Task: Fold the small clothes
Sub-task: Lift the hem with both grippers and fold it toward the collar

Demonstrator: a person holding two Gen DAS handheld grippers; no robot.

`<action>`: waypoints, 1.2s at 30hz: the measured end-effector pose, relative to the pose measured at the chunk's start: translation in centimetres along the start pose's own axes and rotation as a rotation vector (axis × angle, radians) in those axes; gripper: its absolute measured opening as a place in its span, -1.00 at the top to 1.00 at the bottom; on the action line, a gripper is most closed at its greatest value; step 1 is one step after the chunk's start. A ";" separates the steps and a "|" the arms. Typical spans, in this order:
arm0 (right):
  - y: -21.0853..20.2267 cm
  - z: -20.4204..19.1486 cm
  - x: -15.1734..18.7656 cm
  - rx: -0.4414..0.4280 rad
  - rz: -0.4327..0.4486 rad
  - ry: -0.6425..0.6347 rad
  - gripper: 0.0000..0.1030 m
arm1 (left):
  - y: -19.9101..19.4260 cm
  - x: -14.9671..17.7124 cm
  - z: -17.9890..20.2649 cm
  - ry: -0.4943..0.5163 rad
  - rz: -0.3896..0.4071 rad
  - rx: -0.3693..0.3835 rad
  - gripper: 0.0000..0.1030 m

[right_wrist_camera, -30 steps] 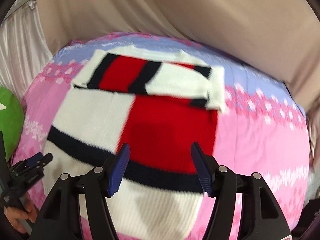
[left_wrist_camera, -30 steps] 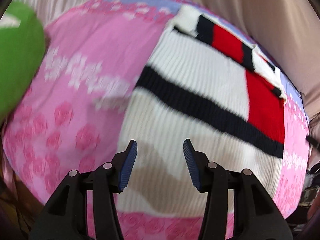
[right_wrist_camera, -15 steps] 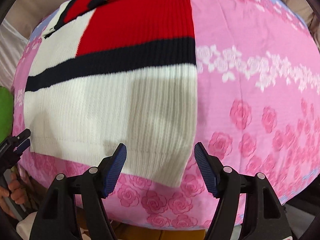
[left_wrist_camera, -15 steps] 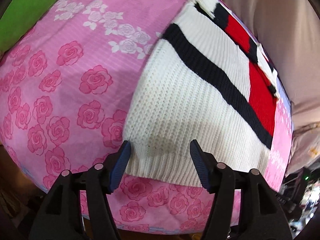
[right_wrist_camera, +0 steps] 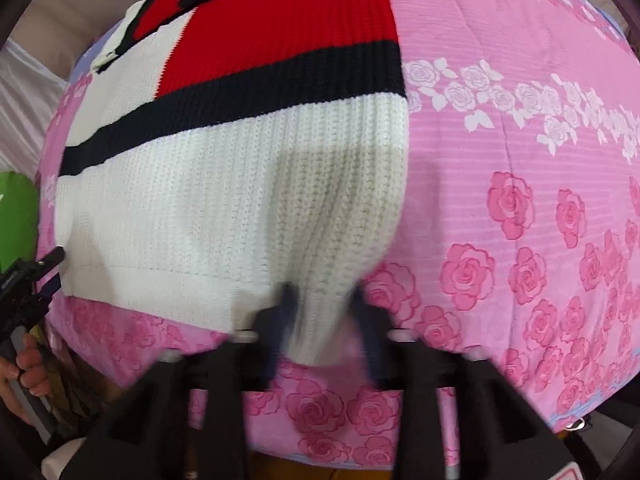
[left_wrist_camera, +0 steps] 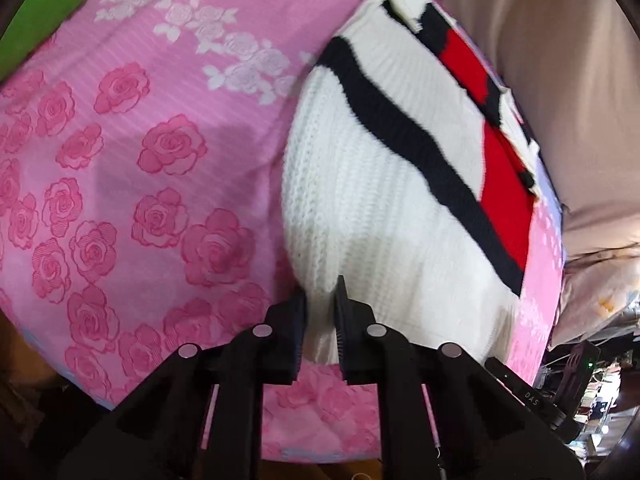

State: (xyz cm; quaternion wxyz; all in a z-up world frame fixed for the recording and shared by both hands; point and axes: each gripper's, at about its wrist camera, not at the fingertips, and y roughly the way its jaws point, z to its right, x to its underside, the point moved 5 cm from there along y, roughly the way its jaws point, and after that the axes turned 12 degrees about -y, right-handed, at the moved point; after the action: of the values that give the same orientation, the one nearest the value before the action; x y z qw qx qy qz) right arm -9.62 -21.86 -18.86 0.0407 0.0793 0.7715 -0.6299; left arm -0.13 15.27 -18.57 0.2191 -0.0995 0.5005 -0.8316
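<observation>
A knit sweater — white with a dark stripe and a red block — lies flat on a pink rose bedspread. The left hand-held gripper pinches its near left hem corner. The right hand-held gripper is closing on its near right corner — blurry there.

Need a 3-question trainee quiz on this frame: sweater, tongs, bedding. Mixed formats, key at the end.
1. True or false: the sweater lies on a plain grey sheet.
2. Which part of the sweater do the left tongs pinch? A. its white hem corner B. its red panel C. its black stripe
3. Fill in: the floral bedspread is mostly ____.

Key: 1 false, it lies on the floral bedspread; 2 A; 3 pink
</observation>
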 end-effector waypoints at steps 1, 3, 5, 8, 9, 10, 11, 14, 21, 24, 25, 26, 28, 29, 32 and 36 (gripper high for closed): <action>-0.4 -0.4 0.0 0.014 0.017 -0.019 0.78 | -0.7 0.3 0.6 0.041 0.018 -0.003 0.80; -1.4 -1.3 0.0 0.042 0.052 -0.061 0.80 | -2.0 0.8 1.5 0.082 0.038 0.003 0.81; -3.1 -1.5 -0.1 0.069 0.098 -0.101 0.81 | -3.4 1.3 2.1 0.115 0.040 0.010 0.82; -5.8 -1.0 0.6 0.101 0.136 -0.134 0.83 | -5.4 3.1 2.5 0.169 0.006 0.015 0.83; -6.4 -0.3 0.9 0.113 0.139 -0.143 0.83 | -5.8 3.8 2.4 0.182 -0.011 0.017 0.83; -7.0 0.2 1.4 0.125 0.139 -0.150 0.84 | -6.3 5.1 2.3 0.202 -0.047 0.019 0.83; -7.8 1.1 2.2 0.134 0.130 -0.156 0.84 | -6.7 6.3 2.1 0.215 -0.079 0.021 0.83; -9.5 3.2 5.6 0.138 0.060 -0.175 0.85 | -7.9 11.8 0.7 0.266 -0.220 -0.003 0.83; -12.4 1.6 14.0 0.035 -0.215 -0.279 0.85 | -12.8 11.4 3.5 0.279 -0.175 0.048 0.82; -15.6 1.3 7.0 0.006 -0.018 -0.260 0.85 | -12.0 4.1 8.3 0.347 0.031 0.099 0.82; -16.0 1.7 3.3 -0.006 0.071 -0.243 0.85 | -10.9 1.7 9.8 0.351 0.074 0.115 0.81; -15.8 2.2 0.2 0.003 0.138 -0.229 0.85 | -9.6 -0.1 10.8 0.340 0.102 0.119 0.81; -14.2 3.4 -5.0 0.017 0.217 -0.195 0.85 | -5.3 -4.6 12.5 0.317 0.141 0.081 0.81; -12.6 4.3 -8.1 0.004 0.248 -0.166 0.85 | -3.4 -6.1 12.8 0.308 0.148 0.050 0.81; -7.4 6.2 -14.8 -0.006 0.282 -0.067 0.85 | 1.3 -8.7 13.6 0.279 0.145 -0.010 0.80; -2.9 7.5 -17.4 -0.025 0.280 0.042 0.82 | 4.5 -10.3 13.3 0.266 0.170 -0.076 0.72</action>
State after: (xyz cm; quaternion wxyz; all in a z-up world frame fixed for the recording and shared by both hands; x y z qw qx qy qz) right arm 6.74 -31.02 -14.78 0.1128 0.1988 0.7614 -0.6067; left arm 15.24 7.72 -15.61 0.2167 0.0458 0.5630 -0.7962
